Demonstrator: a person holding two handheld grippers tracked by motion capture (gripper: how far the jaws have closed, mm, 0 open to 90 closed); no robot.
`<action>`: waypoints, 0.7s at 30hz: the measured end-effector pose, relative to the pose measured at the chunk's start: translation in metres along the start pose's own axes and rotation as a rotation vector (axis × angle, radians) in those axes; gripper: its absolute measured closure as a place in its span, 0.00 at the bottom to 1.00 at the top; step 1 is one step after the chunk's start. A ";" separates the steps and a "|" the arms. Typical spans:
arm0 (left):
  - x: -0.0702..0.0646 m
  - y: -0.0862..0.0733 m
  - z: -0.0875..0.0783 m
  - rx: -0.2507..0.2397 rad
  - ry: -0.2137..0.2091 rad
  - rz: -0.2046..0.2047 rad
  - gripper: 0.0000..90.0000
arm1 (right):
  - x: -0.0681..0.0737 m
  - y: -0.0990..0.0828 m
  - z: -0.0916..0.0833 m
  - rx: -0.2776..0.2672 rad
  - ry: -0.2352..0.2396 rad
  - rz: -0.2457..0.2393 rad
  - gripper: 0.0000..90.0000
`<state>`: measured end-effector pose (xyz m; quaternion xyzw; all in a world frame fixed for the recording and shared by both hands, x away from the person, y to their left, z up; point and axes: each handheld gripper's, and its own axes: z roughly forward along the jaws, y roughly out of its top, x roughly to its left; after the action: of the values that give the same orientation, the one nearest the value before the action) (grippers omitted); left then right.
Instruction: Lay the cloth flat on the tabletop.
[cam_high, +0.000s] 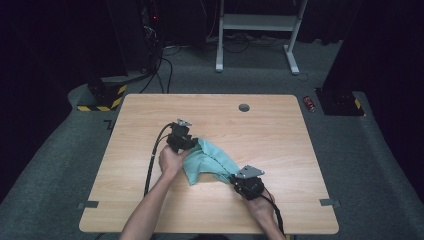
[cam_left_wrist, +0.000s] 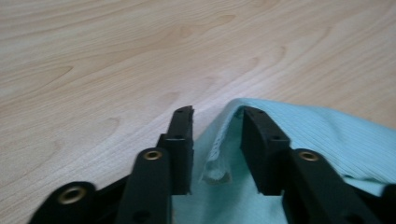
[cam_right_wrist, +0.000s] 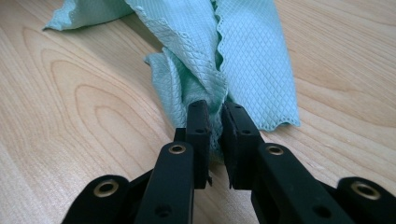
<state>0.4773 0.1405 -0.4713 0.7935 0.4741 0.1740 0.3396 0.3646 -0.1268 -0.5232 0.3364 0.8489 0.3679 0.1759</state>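
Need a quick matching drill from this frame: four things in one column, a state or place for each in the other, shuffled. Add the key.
Things
1. left claw
2. right claw
3. teal cloth
4. grey round cap

States or places
A. set in the table top near its far edge
B. jaws apart, a cloth edge lying loose between them
C. bunched on the table between the two hands
D. jaws pinched on a gathered end of cloth

Pairs: 1-B, 2-D, 3-C, 4-A
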 end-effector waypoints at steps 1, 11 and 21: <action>-0.004 -0.001 -0.006 -0.011 -0.007 0.020 0.65 | -0.002 0.000 0.000 -0.001 0.012 0.009 0.91; -0.033 -0.044 -0.049 -0.008 -0.189 0.086 0.56 | 0.006 0.004 -0.014 -0.069 0.069 0.002 0.93; -0.050 -0.073 -0.044 0.023 -0.164 0.110 0.54 | -0.001 0.003 -0.016 -0.056 0.053 0.062 0.80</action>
<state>0.3794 0.1367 -0.4892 0.8337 0.4025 0.1212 0.3583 0.3574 -0.1343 -0.5101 0.3475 0.8317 0.4057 0.1515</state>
